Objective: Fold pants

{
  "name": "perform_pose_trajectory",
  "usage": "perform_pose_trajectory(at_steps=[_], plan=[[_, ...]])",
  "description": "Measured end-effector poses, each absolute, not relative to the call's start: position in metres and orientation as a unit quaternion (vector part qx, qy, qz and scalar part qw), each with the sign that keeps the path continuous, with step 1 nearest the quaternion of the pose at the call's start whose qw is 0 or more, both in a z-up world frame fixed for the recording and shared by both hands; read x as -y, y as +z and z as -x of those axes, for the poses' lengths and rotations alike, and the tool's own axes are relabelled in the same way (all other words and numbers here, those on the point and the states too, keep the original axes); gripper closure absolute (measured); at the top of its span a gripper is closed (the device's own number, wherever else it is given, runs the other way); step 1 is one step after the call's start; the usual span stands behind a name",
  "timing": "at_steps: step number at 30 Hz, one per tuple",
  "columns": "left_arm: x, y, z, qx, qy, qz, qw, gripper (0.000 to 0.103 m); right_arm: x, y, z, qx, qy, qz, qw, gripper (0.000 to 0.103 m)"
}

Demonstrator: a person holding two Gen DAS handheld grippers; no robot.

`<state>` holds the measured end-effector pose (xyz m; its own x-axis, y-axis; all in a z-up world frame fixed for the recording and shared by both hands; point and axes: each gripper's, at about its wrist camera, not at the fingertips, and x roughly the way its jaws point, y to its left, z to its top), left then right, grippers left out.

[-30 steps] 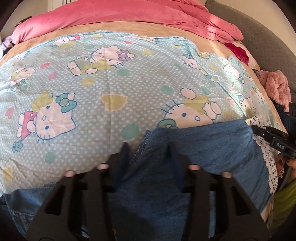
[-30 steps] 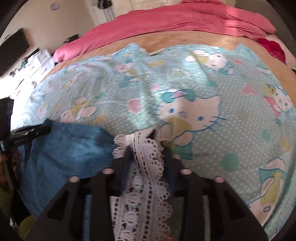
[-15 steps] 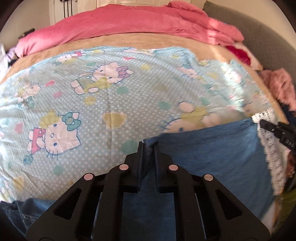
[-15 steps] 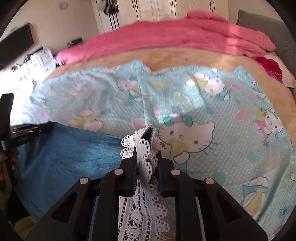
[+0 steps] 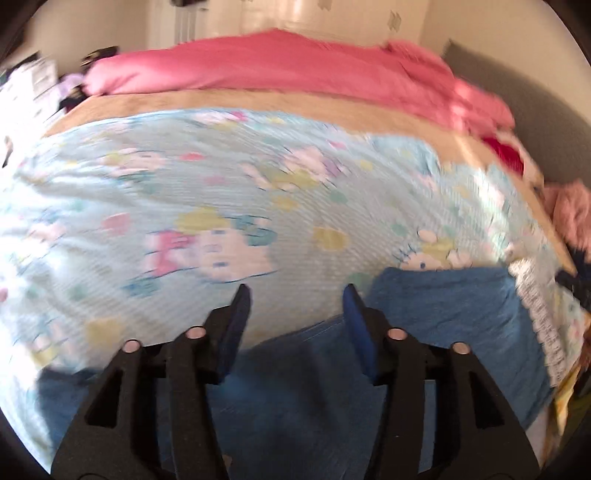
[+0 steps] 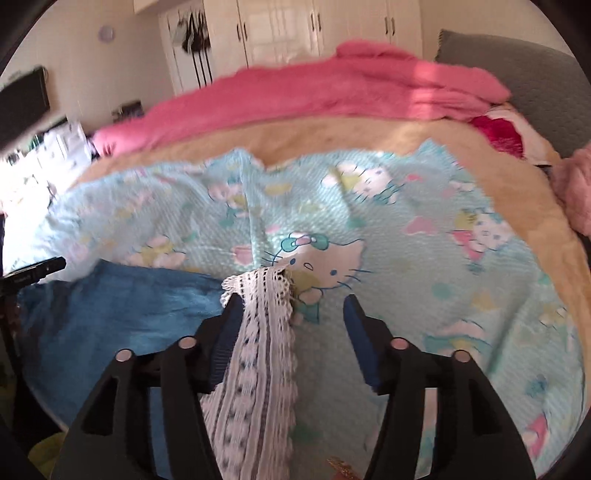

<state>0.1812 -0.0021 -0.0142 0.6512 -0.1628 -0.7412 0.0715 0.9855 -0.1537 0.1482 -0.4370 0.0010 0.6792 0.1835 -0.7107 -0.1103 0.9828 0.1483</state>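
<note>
Denim of the folded blue pants (image 5: 436, 317) lies directly under and to the right of the left tongs (image 5: 293, 295), whose jaws are opening with nothing between the pads; the fabric's upper edge runs just past the right pad. Under the right tongs (image 6: 291, 306), also opening, the white lace trim (image 6: 262, 332) of the pants leans against the left pad and stands clear of the right one, so it is not pinched. The denim spreads to the left of these tongs, its far edge lying straight across the bed. Ahead of both tongs the cartoon-cat sheet (image 6: 388, 206) stretches wide and bare, with one crease running away from the lace tip. Its far edge is jagged against a tan blanket (image 6: 332, 136). Beyond that lies a rumpled pink duvet (image 6: 332, 88), and a grey headboard (image 6: 517, 66) bounds the right side. White wardrobe doors (image 6: 280, 29) stand farthest off. The left view is motion-blurred.
</note>
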Motion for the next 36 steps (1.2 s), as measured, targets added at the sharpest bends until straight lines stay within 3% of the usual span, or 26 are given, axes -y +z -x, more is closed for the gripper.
perform_pose_trajectory(at_steps=[2,7,15,18,23,26,36], plan=[[-0.013,-0.003,-0.162,-0.396,-0.049,0.061,0.915,0.034,0.438,0.008,-0.125,-0.384,0.083,-0.047,0.918,0.039],[-0.037,0.015,-0.115,-0.367,-0.027,0.075,0.927,0.015,0.409,0.012,-0.087,-0.379,0.109,-0.017,0.919,0.031],[-0.014,0.014,-0.097,-0.382,-0.045,0.042,0.922,0.01,0.332,-0.003,-0.074,-0.397,0.176,0.039,0.9,0.029],[0.005,0.003,-0.106,-0.378,-0.087,0.054,0.92,0.01,0.318,-0.012,-0.079,-0.421,0.185,0.032,0.887,0.018],[0.001,-0.046,-0.135,-0.469,-0.018,0.022,0.883,0.01,0.32,-0.028,-0.085,-0.464,0.138,0.053,0.873,0.018],[-0.025,-0.05,-0.13,-0.458,-0.033,0.079,0.885,0.01,0.345,-0.043,-0.086,-0.494,0.111,0.028,0.862,0.018],[-0.014,-0.025,-0.11,-0.424,-0.02,0.046,0.904,0.01,0.35,-0.025,-0.067,-0.459,0.124,-0.007,0.88,0.018]])
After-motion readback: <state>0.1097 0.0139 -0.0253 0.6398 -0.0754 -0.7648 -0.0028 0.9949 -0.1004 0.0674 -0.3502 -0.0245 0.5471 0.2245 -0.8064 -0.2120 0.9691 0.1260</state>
